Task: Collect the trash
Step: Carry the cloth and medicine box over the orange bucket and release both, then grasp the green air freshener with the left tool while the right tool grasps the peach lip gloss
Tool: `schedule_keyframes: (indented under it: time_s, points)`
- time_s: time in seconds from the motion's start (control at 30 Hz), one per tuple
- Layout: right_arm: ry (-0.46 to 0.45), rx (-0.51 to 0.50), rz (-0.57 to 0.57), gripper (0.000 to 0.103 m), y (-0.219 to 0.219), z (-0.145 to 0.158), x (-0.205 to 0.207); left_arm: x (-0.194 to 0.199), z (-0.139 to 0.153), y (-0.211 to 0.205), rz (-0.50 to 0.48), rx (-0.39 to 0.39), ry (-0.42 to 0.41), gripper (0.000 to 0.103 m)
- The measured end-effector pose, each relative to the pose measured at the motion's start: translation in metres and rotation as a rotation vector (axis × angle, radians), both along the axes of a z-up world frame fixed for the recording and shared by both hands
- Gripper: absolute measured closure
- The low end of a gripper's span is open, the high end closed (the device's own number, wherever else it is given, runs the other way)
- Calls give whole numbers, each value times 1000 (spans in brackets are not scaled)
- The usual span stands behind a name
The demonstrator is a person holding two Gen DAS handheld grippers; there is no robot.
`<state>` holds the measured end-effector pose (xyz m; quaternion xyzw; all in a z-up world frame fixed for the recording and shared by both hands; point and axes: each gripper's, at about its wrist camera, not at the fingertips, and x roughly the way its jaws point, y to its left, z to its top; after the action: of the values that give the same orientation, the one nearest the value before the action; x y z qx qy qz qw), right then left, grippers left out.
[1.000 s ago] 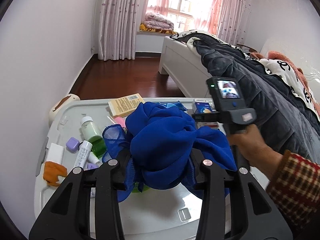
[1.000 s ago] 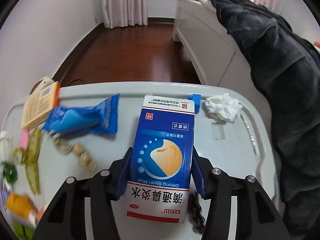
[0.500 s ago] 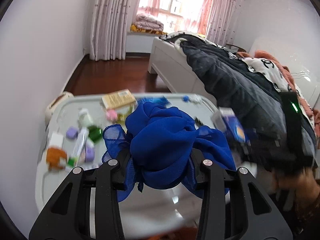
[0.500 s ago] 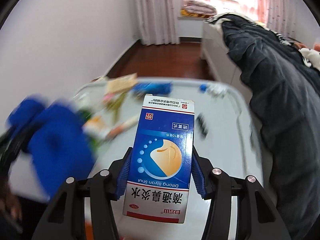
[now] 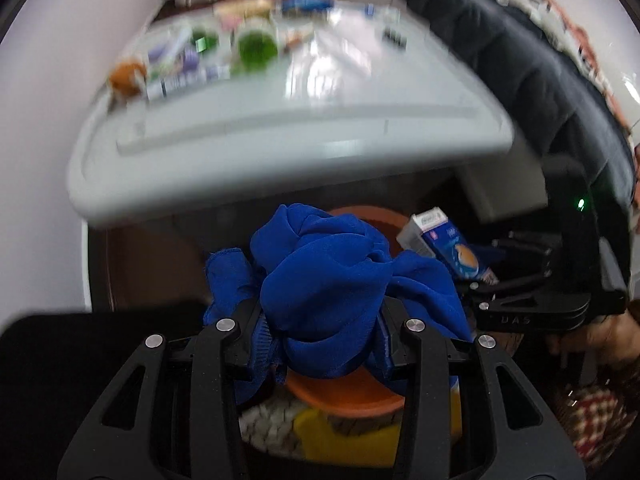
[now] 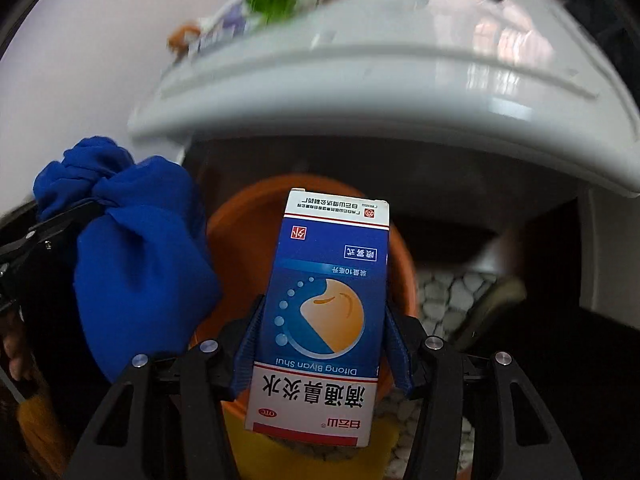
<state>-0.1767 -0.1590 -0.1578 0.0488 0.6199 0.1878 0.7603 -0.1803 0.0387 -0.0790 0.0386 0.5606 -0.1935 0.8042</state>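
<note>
Left gripper (image 5: 320, 332) clamped on a bunched blue cloth (image 5: 332, 280), fabric bulging up and forward between both fingers. Directly below and ahead of it, an orange bin (image 5: 348, 394), rim partly hidden by the cloth. To its right, right gripper (image 5: 486, 280) pinching a blue-and-white medicine box (image 5: 448, 246), tilted.

Right gripper (image 6: 322, 350) squeezed against both sides of the medicine box (image 6: 326, 312), box upright between the blue pads (image 6: 248, 350), print upside down. Beneath and beyond the box, the orange bin (image 6: 248, 224), open mouth facing up. Off to the left, the blue cloth (image 6: 136, 256) held over the bin's edge. Farther ahead and above, a white table (image 6: 400, 92) with blurred clutter on top.
</note>
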Motion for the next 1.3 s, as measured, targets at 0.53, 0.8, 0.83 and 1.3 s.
schedule_keyframes:
  time_s: [0.53, 0.8, 0.83, 1.3]
  points:
    - [-208, -42, -33, 16, -25, 57, 29, 20, 17, 12, 70, -3, -61, 35]
    - [-499, 13, -113, 8, -44, 151, 115, 106, 62, 2, 203, -38, -251, 23]
    - [-525, 18, -127, 8, -45, 157, 127, 116, 62, -3, 208, -29, -260, 23]
    - [-553, 40, -209, 7, -75, 137, 166, 252, -6, -52, 196, 184, -207, 23]
